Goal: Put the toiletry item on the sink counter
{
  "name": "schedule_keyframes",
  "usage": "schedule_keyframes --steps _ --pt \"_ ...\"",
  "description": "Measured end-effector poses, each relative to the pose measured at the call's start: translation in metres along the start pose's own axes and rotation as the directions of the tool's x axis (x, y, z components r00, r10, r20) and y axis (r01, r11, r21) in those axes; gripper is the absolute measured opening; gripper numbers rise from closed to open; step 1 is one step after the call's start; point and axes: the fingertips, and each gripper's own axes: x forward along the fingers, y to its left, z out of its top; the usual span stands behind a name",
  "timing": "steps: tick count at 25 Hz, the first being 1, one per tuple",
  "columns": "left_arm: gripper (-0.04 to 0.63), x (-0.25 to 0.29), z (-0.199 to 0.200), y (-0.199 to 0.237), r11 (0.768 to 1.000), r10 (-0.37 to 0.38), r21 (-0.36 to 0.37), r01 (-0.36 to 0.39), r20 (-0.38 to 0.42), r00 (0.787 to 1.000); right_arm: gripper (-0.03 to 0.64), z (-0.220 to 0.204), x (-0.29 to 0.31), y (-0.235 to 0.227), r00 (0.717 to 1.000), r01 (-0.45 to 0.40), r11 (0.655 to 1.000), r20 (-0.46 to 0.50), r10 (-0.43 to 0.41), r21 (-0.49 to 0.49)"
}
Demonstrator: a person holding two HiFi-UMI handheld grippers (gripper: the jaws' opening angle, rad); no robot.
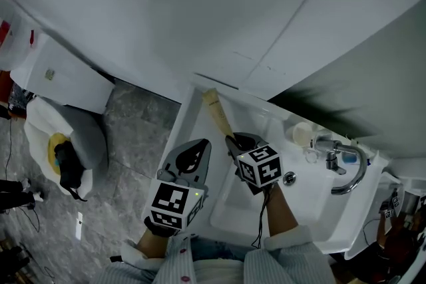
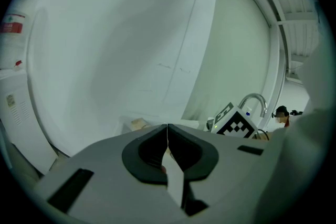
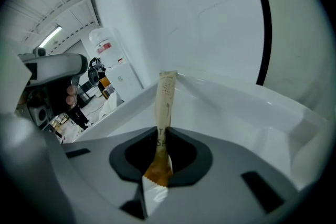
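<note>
Dim, cool, bluish light; both gripper views fisheye-warped with black corners.

Two grippers (image 1: 198,146) (image 1: 233,140), one toiletry packet (image 1: 218,115), one sink (image 1: 307,204), one faucet (image 1: 350,173)

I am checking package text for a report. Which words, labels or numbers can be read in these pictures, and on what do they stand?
"TH", below it "SH": the rest is hidden, on the sachet in the right gripper.
Red label on a white container: too blurred.
Sticker on the white cabinet: too small.
</note>
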Motion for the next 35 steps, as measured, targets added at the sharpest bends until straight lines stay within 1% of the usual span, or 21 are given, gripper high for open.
schedule_keyframes --steps 5,9,13,15,20,26,35 --pt "0.017 0.005 -0.002 0.003 1.0 0.001 0.0 -0.001 -0.004 1.0 0.048 -0.007 0.006 0.001 0.999 -0.015 0.999 -0.037 0.013 -0.048" --pt "0.017 0.007 -0.004 0.005 1.0 0.003 -0.002 -0.003 -0.008 1.0 0.048 -0.011 0.01 -0.002 0.999 -0.006 0.999 -0.053 0.003 -0.047" --pt "0.017 0.009 -0.006 0.006 1.0 0.004 -0.004 -0.004 -0.012 1.0 0.051 -0.015 0.015 -0.006 0.997 0.022 0.998 -0.075 -0.026 -0.051" --pt "0.017 0.009 -0.006 0.006 1.0 0.005 -0.004 -0.005 -0.013 1.0 0.063 -0.018 0.017 -0.008 0.996 0.034 0.999 -0.087 -0.037 -0.042" --pt "0.018 0.008 -0.007 0.007 1.0 0.004 -0.002 -0.004 -0.016 1.0 0.123 -0.016 0.016 -0.008 0.997 0.03 1.0 -0.069 -0.03 0.001" --pt "0.017 0.009 -0.006 0.003 1.0 -0.01 0.009 0.011 -0.018 1.0 0.132 -0.013 0.009 -0.009 0.998 0.034 0.999 -0.049 -0.032 0.035" --pt "0.017 0.006 -0.002 -0.005 0.999 -0.033 0.027 0.033 -0.005 0.999 0.146 -0.011 -0.006 -0.009 0.998 0.056 0.997 -0.013 -0.055 0.058"
